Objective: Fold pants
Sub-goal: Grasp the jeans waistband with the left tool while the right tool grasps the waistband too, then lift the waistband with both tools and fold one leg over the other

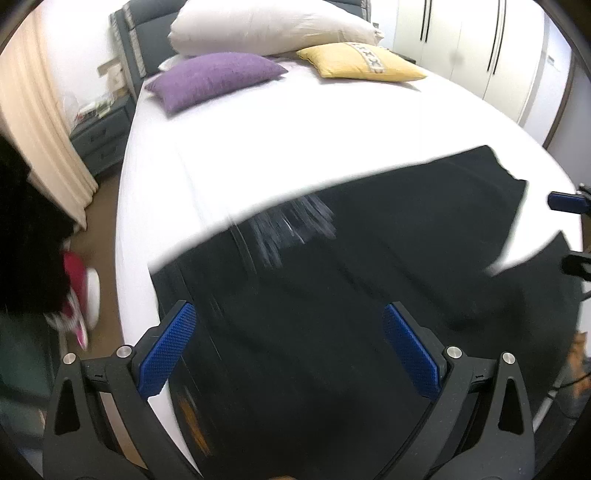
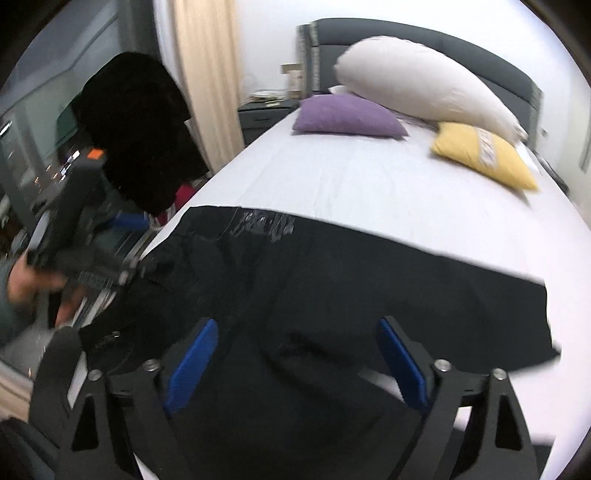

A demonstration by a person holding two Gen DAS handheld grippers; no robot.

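White sheets cover the bed (image 1: 295,140), and at its head, against a dark padded headboard (image 2: 461,48), a big cream pillow (image 1: 273,29) leans over a purple cushion (image 1: 214,79) and a yellow cushion (image 1: 358,62). White wardrobe doors (image 1: 461,48) stand on one side; a cream curtain (image 1: 40,129) and a grey nightstand (image 1: 101,142) are on the other.

Black pants (image 1: 351,295) lie spread across the near end of the bed, one edge running straight over the sheet with a pale printed patch (image 2: 264,223) near it. The cloth is blurred, so I cannot tell waistband from leg with any certainty.

Over the pants, the left gripper (image 1: 290,349) has its blue-padded fingers wide apart with nothing between them but the fabric below. Likewise spread, the right gripper (image 2: 297,367) is over the dark cloth near the bed's edge. From the right wrist view, the left gripper's body shows at the side, a hand (image 2: 22,284) wrapped around its handle. Something dark (image 2: 136,136) is draped beside the curtain.
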